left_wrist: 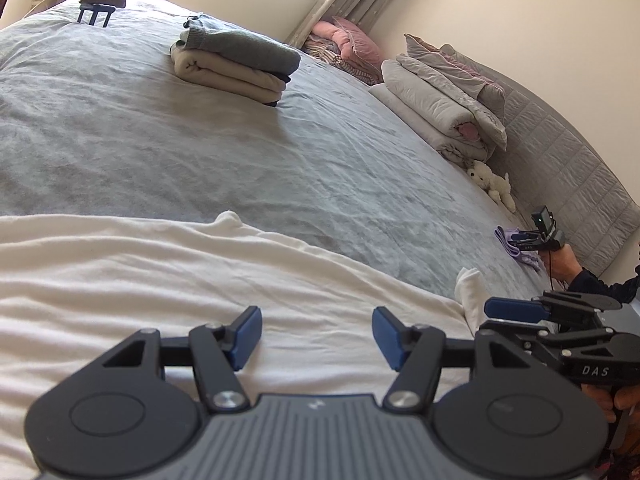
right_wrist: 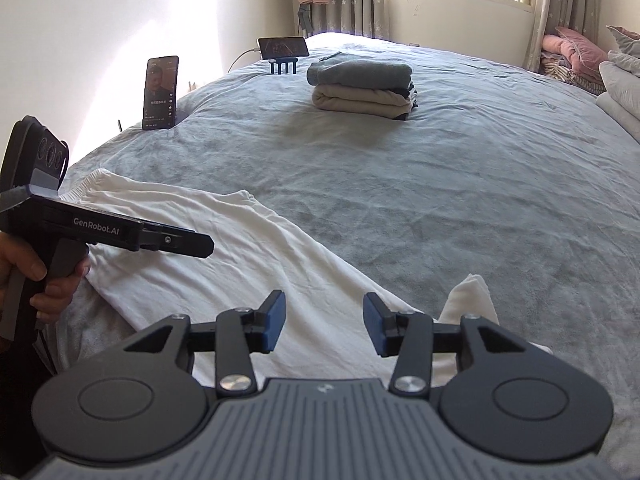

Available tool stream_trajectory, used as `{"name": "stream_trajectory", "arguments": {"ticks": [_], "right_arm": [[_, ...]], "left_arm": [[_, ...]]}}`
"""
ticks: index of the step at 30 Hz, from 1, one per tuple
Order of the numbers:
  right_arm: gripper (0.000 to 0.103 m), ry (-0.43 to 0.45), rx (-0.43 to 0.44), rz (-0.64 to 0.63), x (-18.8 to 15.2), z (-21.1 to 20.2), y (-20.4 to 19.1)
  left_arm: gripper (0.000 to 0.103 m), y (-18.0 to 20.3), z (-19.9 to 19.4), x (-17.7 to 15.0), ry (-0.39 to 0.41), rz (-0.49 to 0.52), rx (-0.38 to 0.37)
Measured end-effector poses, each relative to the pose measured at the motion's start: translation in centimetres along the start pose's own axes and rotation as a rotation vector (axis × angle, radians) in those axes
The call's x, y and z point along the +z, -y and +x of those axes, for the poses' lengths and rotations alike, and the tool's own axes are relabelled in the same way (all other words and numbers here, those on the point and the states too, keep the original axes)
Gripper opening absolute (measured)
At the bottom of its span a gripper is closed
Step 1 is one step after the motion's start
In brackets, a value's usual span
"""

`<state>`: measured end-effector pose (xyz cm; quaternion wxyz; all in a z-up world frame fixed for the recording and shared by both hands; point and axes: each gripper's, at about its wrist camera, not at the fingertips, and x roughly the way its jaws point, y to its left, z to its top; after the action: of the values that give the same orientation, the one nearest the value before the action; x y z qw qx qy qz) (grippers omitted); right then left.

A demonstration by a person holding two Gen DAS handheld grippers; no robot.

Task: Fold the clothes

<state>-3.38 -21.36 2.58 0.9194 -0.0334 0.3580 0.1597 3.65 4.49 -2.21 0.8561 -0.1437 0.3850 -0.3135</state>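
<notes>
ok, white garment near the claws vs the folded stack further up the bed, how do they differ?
The white fabric garment lies spread out in one loose, wrinkled layer; the folded stack of grey and beige clothes is compact, several layers high. The garment is white throughout; the stack mixes colours. Both rest on the grey bedspread.

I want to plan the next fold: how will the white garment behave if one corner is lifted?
The white garment looks thin and floppy: it lies in soft wrinkles on the bed, so it would probably drape and sag. It seems light. Its bunched end suggests it holds loose folds, not crisp ones.
</notes>
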Motion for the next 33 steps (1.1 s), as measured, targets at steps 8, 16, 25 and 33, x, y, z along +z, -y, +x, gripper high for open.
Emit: {"name": "stream_trajectory", "arguments": {"ticks": [8,16,25,33], "right_arm": [[0.047,-0.048,-0.15,0.002,-1.9,-0.7,1.5],[0.047,-0.064,-0.276,0.069,-2.7,-0.2,4.4],[0.047,-0.087,-0.256,0.159,-3.5,0.9,6.8],[0.014,-0.063,-0.217,0.13,-3.4,0.7,5.9]], "left_arm": [[0.063,0.4,0.2,-0.1,-0.009,0.023,-0.003],[0.063,0.4,0.4,-0.2,-0.014,0.022,-0.002],[0.063,0.8,0.7,-0.4,-0.026,0.02,-0.052],[0.063,0.9,0.6,-0.5,-0.033,0.01,-0.081]]}}
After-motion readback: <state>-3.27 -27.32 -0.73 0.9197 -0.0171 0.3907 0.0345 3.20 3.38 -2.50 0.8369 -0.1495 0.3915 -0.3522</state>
